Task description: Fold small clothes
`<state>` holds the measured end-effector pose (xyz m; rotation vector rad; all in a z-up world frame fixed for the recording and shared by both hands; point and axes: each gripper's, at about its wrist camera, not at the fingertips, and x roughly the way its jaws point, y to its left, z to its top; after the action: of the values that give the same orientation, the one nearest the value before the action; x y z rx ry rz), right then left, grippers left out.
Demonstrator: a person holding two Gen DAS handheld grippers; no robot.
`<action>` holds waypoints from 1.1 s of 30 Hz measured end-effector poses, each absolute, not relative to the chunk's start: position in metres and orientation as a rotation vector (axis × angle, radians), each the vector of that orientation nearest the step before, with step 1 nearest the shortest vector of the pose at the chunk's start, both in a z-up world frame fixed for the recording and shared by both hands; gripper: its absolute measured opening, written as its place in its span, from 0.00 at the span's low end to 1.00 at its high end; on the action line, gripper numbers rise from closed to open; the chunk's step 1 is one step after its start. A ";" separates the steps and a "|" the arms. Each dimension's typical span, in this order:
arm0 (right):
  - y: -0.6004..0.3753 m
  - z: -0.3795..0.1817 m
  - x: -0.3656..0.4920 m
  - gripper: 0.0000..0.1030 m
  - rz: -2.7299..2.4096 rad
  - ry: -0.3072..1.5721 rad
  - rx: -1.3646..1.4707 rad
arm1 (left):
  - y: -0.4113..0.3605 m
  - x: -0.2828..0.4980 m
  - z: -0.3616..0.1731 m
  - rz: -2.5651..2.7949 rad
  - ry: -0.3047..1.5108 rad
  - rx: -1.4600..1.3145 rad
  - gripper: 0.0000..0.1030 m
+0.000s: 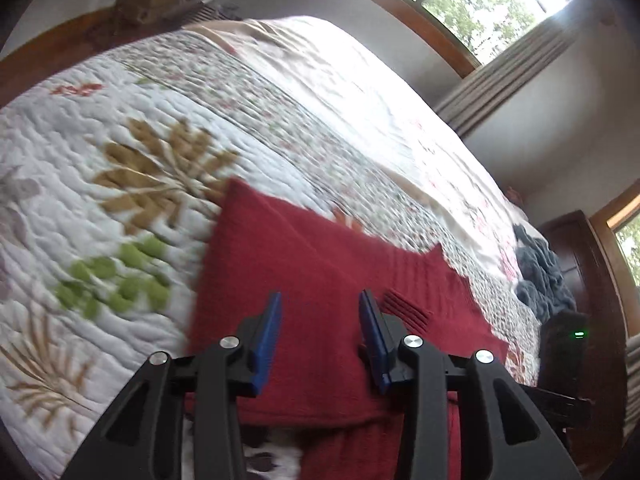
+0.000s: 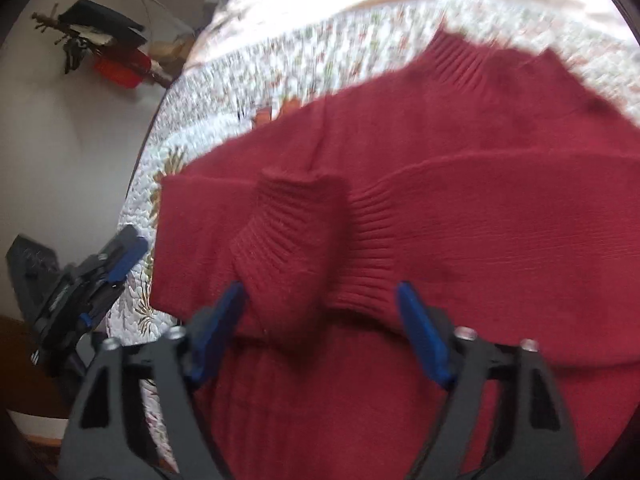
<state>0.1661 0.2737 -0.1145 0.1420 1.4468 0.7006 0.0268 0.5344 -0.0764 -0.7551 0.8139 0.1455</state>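
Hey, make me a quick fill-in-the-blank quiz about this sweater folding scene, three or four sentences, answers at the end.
1. The sweater lying on the quilt is ____ in colour.
2. Both sleeve cuffs are folded across the sweater's ____.
3. The right tool, poised over the cuffs, has its jaws ____.
4. The pads on the left tool are ____ in colour.

Missing words: red; body; open; blue

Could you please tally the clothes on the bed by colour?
Red: 1, the sweater
Grey-blue: 1, the crumpled garment at the bed's far edge
Total: 2
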 end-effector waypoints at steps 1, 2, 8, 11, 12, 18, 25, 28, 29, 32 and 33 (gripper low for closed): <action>0.278 -0.120 0.168 0.73 0.687 1.465 0.146 | 0.536 0.026 -0.076 0.153 0.813 -0.753 0.39; 0.282 -0.126 0.170 0.73 0.662 1.478 0.150 | 0.541 0.023 -0.076 0.161 0.813 -0.747 0.39; 0.300 -0.128 0.177 0.30 0.700 1.468 0.134 | 0.548 0.022 -0.084 0.172 0.834 -0.760 0.40; 0.300 -0.120 0.176 0.13 0.741 1.456 0.123 | 0.546 0.023 -0.088 0.168 0.838 -0.780 0.40; 0.294 -0.112 0.176 0.13 0.753 1.435 0.140 | 0.544 0.023 -0.087 0.164 0.835 -0.779 0.40; 0.226 -0.054 0.188 0.12 0.744 1.283 0.181 | 0.520 0.038 -0.075 0.116 0.832 -0.716 0.40; 0.142 -0.051 0.206 0.12 0.601 1.256 0.185 | 0.468 0.072 -0.084 0.077 0.908 -0.622 0.40; 0.133 -0.079 0.212 0.12 0.550 1.299 0.184 | 0.449 0.084 -0.101 0.088 0.976 -0.577 0.40; 0.133 -0.091 0.213 0.12 0.532 1.318 0.178 | 0.445 0.087 -0.107 0.094 0.995 -0.561 0.40; 0.130 -0.114 0.214 0.13 0.496 1.352 0.161 | 0.441 0.090 -0.120 0.109 1.020 -0.525 0.40; 0.127 -0.121 0.214 0.14 0.487 1.361 0.168 | 0.441 0.091 -0.121 0.107 1.021 -0.523 0.40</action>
<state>0.2138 0.1266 -0.1215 0.1682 1.3606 0.4870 0.0907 0.4412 -0.1212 -0.5226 1.0207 0.1072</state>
